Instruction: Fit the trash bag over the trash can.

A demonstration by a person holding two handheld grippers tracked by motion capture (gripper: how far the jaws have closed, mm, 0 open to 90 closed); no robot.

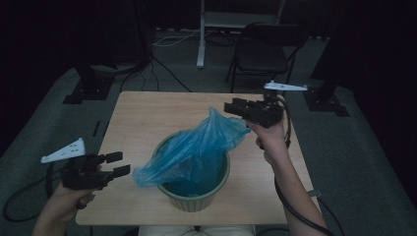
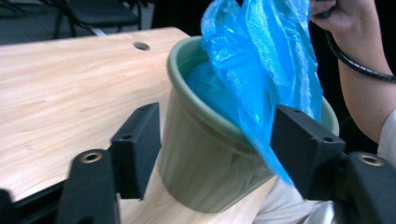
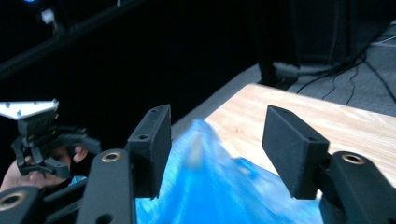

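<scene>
A green ribbed pot [image 1: 196, 199] stands near the front edge of the wooden table [image 1: 142, 118]. A blue plastic bag [image 1: 196, 147] sits in it, spilling over the rim at the left and rising to a peak at the right. My left gripper [image 1: 118, 163] is open, level, just left of the bag's hanging edge. In the left gripper view the jaws of my left gripper [image 2: 215, 116] frame the pot [image 2: 201, 172] and the bag [image 2: 261, 56] without pressing on them. My right gripper [image 1: 230, 108] is open beside the bag's peak. In the right gripper view my right gripper [image 3: 215, 116] has nothing gripped, and the bag [image 3: 210, 186] lies below.
A black folding chair [image 1: 265, 49] and a white stand [image 1: 201, 34] are behind the table. Black stand bases and cables lie on the grey floor on both sides. The tabletop has a small round hole [image 2: 141, 45]. The surroundings are dark.
</scene>
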